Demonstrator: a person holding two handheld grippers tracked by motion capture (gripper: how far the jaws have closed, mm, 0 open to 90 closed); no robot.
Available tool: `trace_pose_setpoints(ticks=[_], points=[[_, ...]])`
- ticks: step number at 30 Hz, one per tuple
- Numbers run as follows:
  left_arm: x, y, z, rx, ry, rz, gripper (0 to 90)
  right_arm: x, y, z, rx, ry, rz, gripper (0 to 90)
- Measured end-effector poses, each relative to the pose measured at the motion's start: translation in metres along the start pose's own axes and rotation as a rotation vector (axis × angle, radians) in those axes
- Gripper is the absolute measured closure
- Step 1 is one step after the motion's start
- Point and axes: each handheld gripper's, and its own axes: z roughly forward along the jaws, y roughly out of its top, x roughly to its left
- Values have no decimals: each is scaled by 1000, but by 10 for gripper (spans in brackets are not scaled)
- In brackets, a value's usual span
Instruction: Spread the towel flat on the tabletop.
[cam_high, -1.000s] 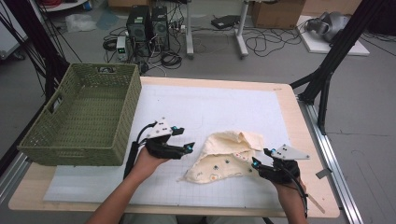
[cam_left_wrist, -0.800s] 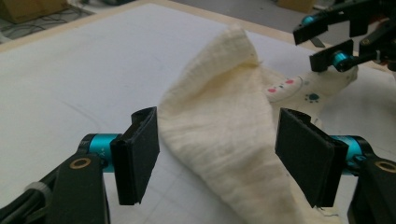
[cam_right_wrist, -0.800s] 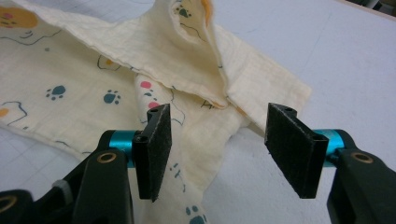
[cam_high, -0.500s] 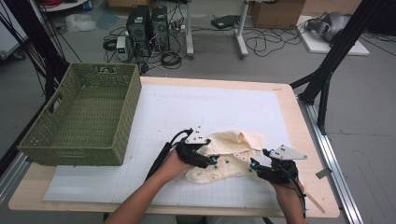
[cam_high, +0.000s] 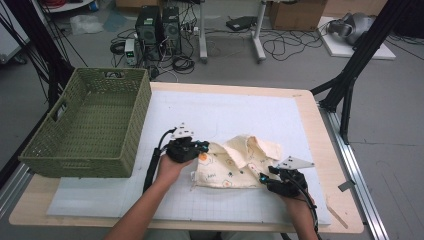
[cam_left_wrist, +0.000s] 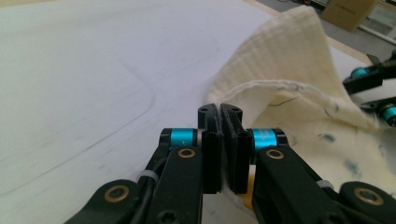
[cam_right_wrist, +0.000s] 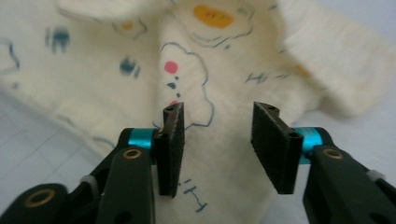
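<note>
A cream garment (cam_high: 237, 162) printed with small coloured figures lies crumpled on the white mat (cam_high: 240, 115) that covers the counter (cam_high: 305, 102), toward the near edge and right of centre; its cloth is partly folded over itself, with a flap raised near the middle. The left tongs (cam_high: 202, 146) sit at the garment's left edge; in the left gripper view the left tongs (cam_left_wrist: 220, 122) are pressed together with a thin hem of the cream fabric caught between the pads, and the cloth (cam_left_wrist: 289, 88) rises in a fold just beyond and to the right of them. The right tongs (cam_high: 262, 177) rest at the garment's near right corner; in the right gripper view the right tongs (cam_right_wrist: 219, 128) stand apart with a clear gap, hanging over the printed cloth (cam_right_wrist: 196, 60) and gripping nothing; whether the pads touch the fabric below I cannot tell. The person's left hand (cam_high: 172, 167) and right hand (cam_high: 295, 200) come in from the near side of the counter, each behind its tongs. A green woven basket (cam_high: 90, 122) stands on the left part of the counter, well apart from the garment, just beside the mat's left portion; its inside looks bare.
</note>
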Motion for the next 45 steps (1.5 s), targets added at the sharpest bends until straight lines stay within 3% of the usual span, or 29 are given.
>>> trace_pose_setpoints(ticks=[1,6,8,10,11,12,14,15,16,17,18,19,21,22,23,25,28,30,33,35,41,45], points=[[9,-4,-10,-5,21,-22,863,1,0,3,10,19,1,620],[24,-15,-28,1,50,-47,863,4,1,4,19,88,-5,860],[29,-20,-34,28,51,-55,864,6,1,3,25,100,-17,873],[30,-26,-41,19,60,-67,867,12,3,2,55,172,-45,882],[33,-31,-47,37,70,-66,868,15,3,2,64,200,-52,882],[33,-31,-47,37,70,-66,869,15,3,2,64,200,-52,882],[35,-37,-55,59,90,-45,869,26,4,1,87,255,-91,864],[35,-37,-55,59,90,-45,868,26,4,1,87,255,-91,864],[37,-39,-59,61,98,-43,862,30,6,1,80,255,-104,773],[39,-40,-61,57,97,-53,797,31,7,1,71,247,-105,724],[39,-40,-61,57,97,-53,676,30,8,0,54,236,-100,693],[39,-38,-65,31,89,-66,583,29,8,-1,32,223,-99,655],[38,-36,-67,11,89,-64,471,25,10,-5,-11,191,-81,593],[34,-31,-72,-28,67,-41,443,23,10,-8,-31,180,-65,572],[34,-31,-72,-28,67,-41,437,21,10,-10,-50,162,-55,555],[28,-26,-73,-48,39,3,432,17,11,-14,-78,135,-32,541],[16,-20,-67,-39,-32,58,429,13,11,-16,-92,127,-23,534],[2,-17,-53,7,-87,109,421,12,10,-16,-90,114,-21,528],[-6,-18,-42,41,-110,130,415,12,9,-15,-86,106,-34,524],[-16,-20,-28,95,-142,169,414,13,9,-15,-83,101,-38,522],[-28,-26,-9,169,-171,201,414,11,7,-14,-69,97,-38,516],[-30,-29,-4,206,-167,226,430,11,7,-14,-68,95,-34,512]])
